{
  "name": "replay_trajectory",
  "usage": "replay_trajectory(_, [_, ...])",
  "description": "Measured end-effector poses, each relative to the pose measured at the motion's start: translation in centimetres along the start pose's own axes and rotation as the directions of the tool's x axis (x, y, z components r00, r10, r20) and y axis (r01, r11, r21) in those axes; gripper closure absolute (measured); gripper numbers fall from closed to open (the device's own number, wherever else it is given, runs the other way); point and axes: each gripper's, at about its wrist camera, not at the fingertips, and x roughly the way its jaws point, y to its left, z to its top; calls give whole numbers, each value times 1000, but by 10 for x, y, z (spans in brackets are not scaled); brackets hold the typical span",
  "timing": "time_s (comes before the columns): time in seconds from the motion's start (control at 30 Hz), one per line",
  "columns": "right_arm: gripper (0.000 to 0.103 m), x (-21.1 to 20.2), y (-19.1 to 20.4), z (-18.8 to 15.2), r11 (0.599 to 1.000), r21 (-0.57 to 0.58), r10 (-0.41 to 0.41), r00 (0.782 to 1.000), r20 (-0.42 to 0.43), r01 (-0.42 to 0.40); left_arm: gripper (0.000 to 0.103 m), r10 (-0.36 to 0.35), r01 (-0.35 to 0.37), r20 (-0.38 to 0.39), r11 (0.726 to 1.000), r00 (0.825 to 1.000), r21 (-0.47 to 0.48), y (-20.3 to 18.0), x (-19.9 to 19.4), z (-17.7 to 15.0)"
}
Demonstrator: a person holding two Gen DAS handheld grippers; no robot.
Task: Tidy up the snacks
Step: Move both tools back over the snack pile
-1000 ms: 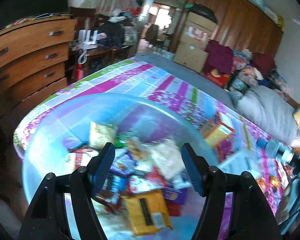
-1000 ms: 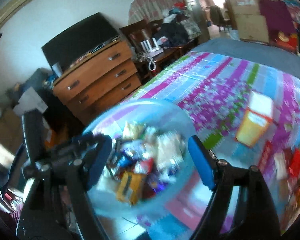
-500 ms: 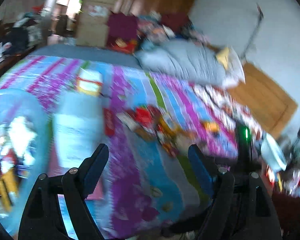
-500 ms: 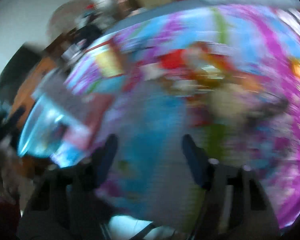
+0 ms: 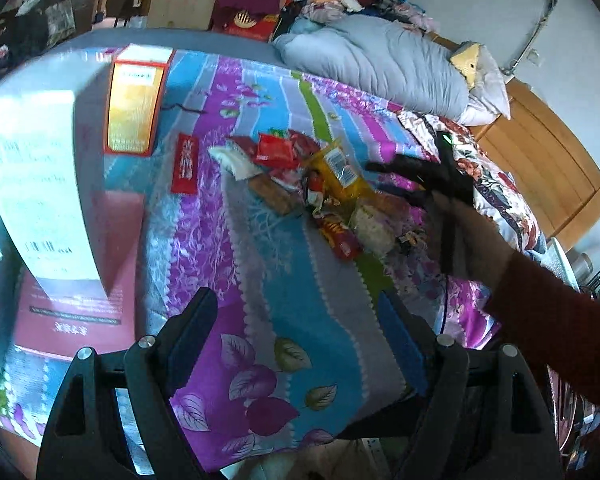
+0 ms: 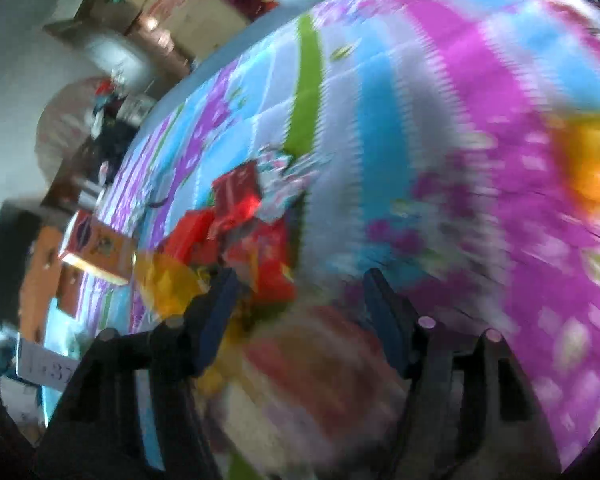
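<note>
A heap of snack packets lies in the middle of the patterned bedspread: red packs, a yellow bag, a brown bar, a pale bag. My left gripper is open and empty above the bed's near edge, short of the heap. My right gripper reaches over the heap's right side in the left wrist view. In the blurred right wrist view the right gripper is open, with red packs and a yellow bag close ahead and a blurred pale and red packet between the fingers.
An orange box and a red flat pack lie left of the heap. A tall white box on a pink box stands at the left. A grey duvet lies at the bed's far side.
Both grippers have swung away from the blue tub of snacks to the loose heap on the bed. The right gripper has dropped close over the heap.
</note>
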Motion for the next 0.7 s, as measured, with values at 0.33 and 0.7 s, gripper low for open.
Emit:
replay_trajectory(0.33, [22,65,84,-13,978,-204,3,981,-196,-44,20,-8,7,-33,1000,999,-22,8,10,-10])
replay_trajectory(0.7, [22,21,138,-108,900,-404,43,957,-286,-161,20,-2,2,-14,999,1000,-41,16,1,-18])
